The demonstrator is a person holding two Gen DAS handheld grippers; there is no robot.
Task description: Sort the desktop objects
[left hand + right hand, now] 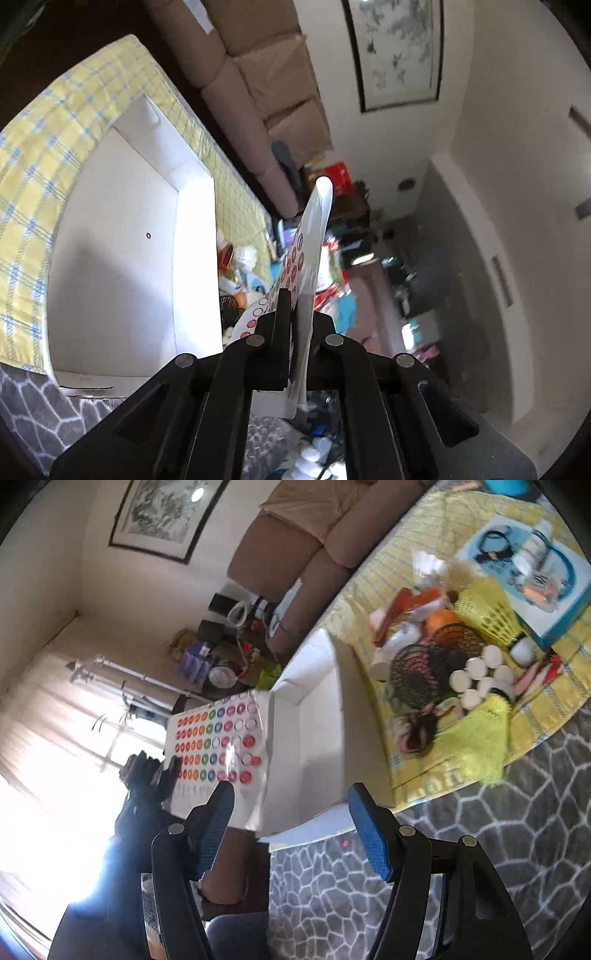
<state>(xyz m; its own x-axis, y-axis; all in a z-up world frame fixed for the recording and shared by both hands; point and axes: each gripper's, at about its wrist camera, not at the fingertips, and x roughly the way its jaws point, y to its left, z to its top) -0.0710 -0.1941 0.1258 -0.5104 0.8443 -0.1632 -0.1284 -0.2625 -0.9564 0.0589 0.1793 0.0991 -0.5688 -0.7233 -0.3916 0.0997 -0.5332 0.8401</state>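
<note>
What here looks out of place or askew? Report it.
The sticker sheet, pinched in the left gripper, hangs in the air beside the white box, several circles already peeled off. On the yellow checked cloth, the remaining items lie in a jumbled heap.

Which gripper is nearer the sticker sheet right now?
Left. The left gripper has its jaws shut on the sticker sheet, holding it beside the white box. The right gripper is open and empty, short of the sheet.

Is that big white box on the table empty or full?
Empty, as far as shown: the white box shows only bare white floor and walls inside; its near corner is hidden behind the claw.
</note>
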